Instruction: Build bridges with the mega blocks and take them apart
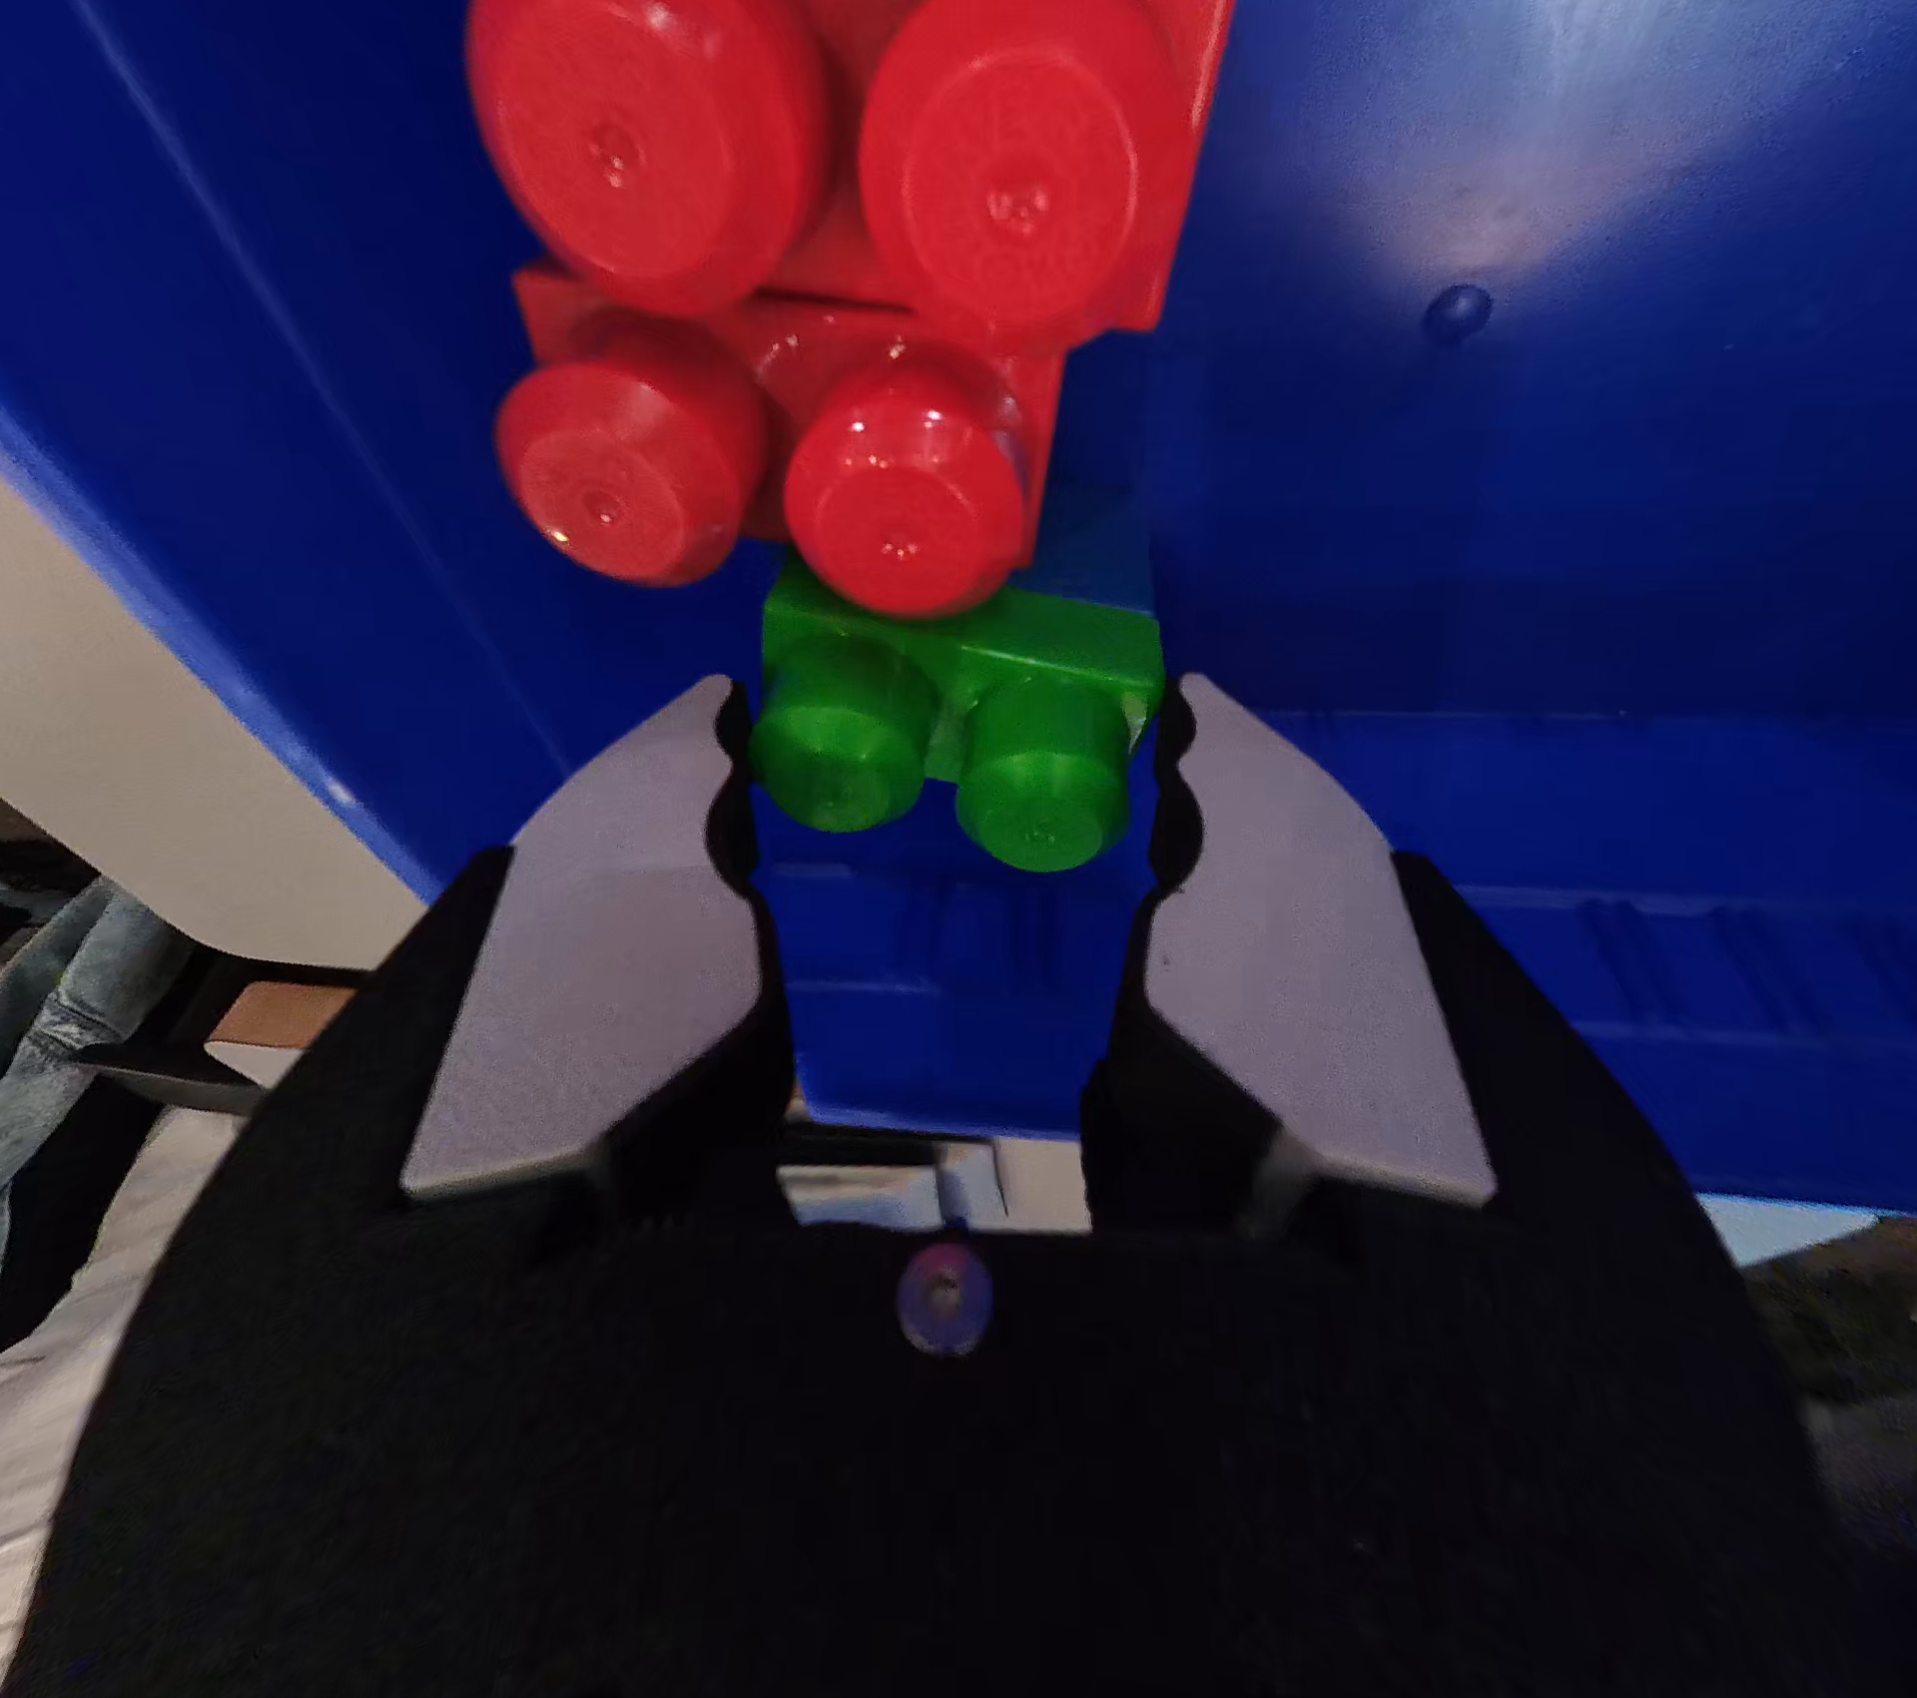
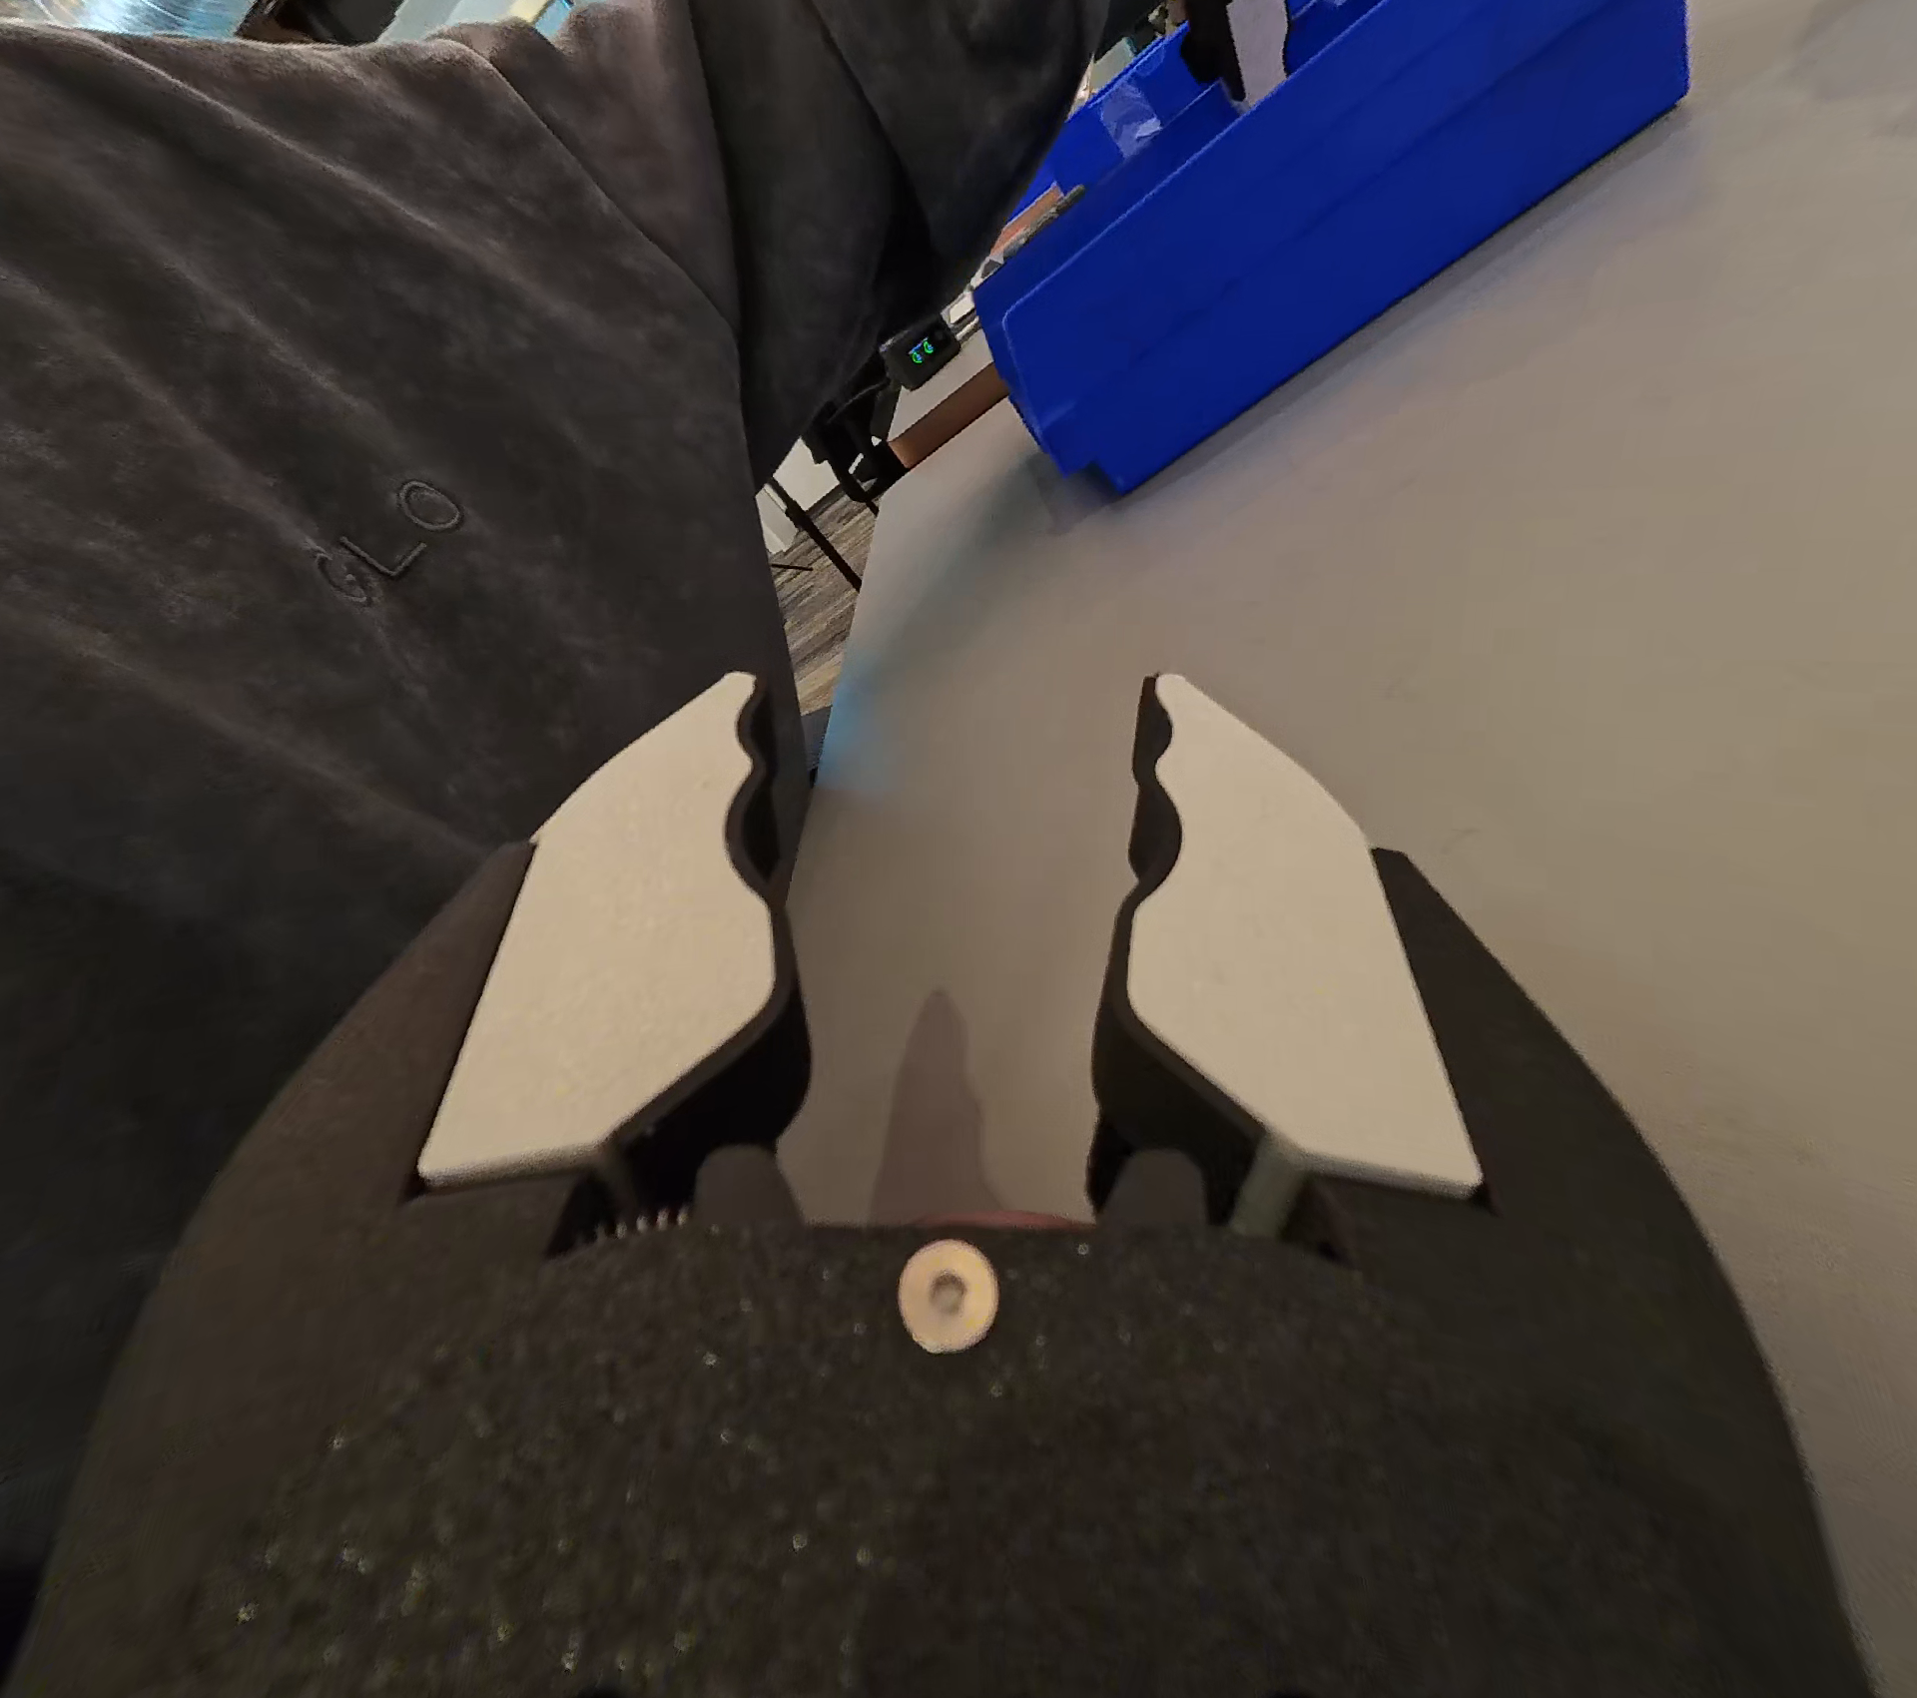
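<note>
My left tongs (image 1: 954, 694) are wide open and hold nothing, inside the blue bin (image 1: 1556, 196); the green block (image 1: 954, 715) sits between the tips, red blocks (image 1: 830, 124) above it, one cut off at the top edge. My right tongs (image 2: 954, 694) gape empty over bare table (image 2: 1452, 559), a grey sleeve (image 2: 363, 404) filling the left.
</note>
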Demonstrator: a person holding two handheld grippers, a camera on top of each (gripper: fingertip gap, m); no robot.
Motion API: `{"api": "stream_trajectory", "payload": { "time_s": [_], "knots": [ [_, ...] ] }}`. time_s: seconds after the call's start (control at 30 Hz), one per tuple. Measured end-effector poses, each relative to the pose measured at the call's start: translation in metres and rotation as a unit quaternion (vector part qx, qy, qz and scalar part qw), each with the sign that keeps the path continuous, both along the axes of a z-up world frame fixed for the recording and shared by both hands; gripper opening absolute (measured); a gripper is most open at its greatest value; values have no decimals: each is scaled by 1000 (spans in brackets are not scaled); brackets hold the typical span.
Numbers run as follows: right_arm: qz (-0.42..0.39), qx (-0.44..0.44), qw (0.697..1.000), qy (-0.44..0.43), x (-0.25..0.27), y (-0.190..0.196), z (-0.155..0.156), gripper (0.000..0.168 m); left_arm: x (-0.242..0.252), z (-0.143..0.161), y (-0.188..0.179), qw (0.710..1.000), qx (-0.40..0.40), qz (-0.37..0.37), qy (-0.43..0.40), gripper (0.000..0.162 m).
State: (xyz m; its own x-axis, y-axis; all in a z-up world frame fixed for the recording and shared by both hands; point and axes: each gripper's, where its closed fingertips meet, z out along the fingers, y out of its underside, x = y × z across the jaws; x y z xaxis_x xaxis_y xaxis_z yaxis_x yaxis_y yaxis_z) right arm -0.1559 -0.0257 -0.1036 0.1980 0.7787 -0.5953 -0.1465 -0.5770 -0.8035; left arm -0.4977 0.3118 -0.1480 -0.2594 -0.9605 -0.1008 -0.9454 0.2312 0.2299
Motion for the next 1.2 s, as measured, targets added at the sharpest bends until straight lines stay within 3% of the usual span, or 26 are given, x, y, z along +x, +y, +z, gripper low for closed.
{"api": "stream_trajectory", "payload": {
  "time_s": [0.17, 0.4, 0.6, 0.8, 0.97, 1.2],
  "knots": [
    [2, 0, 1000, 3, 0, -1, 1, 66, -1, 17, -14, 1000, -5, 27, 13, 74],
    [-4, 14, 1000, -9, -1, 4, 2, 66, 48, 107, -54, 996, 18, 50, -68, 73],
    [-78, 123, 981, -130, -10, 52, 23, 81, 125, 163, -105, 991, 36, 34, -123, 73],
    [-123, 221, 942, -220, -31, 108, 58, 96, 230, 154, -171, 982, -18, -5, -186, 73],
    [-141, 264, 919, -257, -37, 124, 57, 99, 289, 135, -216, 977, -62, -56, -195, 73],
    [-130, 248, 924, -261, -28, 118, 40, 90, 336, 124, -238, 968, -82, -87, -221, 73]
  ]
}}
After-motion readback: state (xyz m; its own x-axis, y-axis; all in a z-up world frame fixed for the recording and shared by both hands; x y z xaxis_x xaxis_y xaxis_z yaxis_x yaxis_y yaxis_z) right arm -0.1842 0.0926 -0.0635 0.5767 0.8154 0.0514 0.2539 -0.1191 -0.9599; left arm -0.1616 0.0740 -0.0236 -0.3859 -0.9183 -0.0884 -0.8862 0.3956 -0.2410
